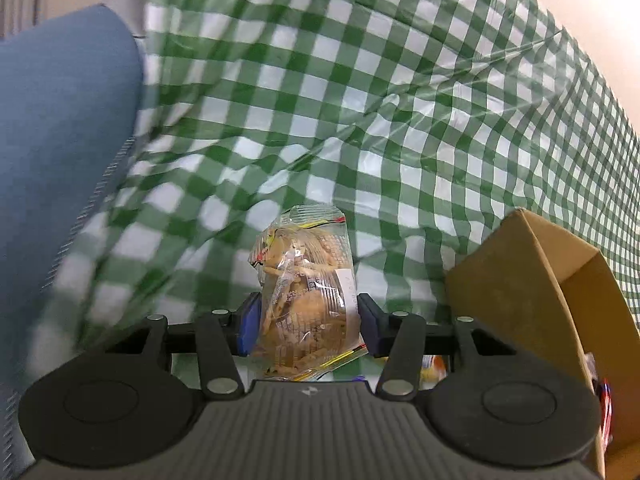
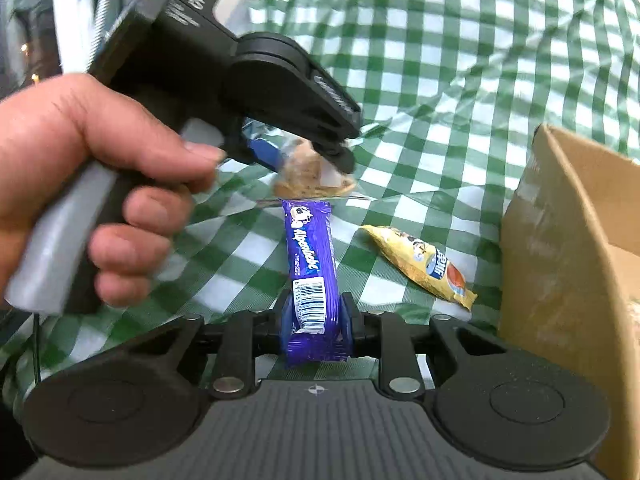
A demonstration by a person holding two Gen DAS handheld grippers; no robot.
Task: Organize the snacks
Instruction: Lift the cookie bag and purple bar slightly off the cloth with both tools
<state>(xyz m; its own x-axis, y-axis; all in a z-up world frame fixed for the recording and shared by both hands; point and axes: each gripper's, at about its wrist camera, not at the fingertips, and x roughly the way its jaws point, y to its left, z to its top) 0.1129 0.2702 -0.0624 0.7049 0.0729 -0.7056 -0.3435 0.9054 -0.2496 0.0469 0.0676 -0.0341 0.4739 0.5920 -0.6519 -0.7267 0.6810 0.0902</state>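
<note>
My left gripper [image 1: 307, 326] is shut on a clear packet of biscuits [image 1: 306, 280] and holds it above the green checked tablecloth [image 1: 360, 100]. In the right wrist view the left gripper [image 2: 296, 152] shows at upper left in a hand, with the biscuit packet [image 2: 308, 178] between its fingers. My right gripper [image 2: 314, 320] is shut on a purple Alpenliebe bar [image 2: 310, 264], which points away from me. A yellow snack packet [image 2: 424, 266] lies on the cloth to the right of the bar. A cardboard box [image 2: 568, 260] stands at the right, open; it also shows in the left wrist view [image 1: 520, 280].
A blue cushioned seat [image 1: 60, 140] is at the left in the left wrist view. The cloth is wrinkled and covered with clear plastic. Colourful wrappers [image 1: 606, 404] show inside the box. A white round frame [image 2: 80, 20] stands at the far left behind the hand.
</note>
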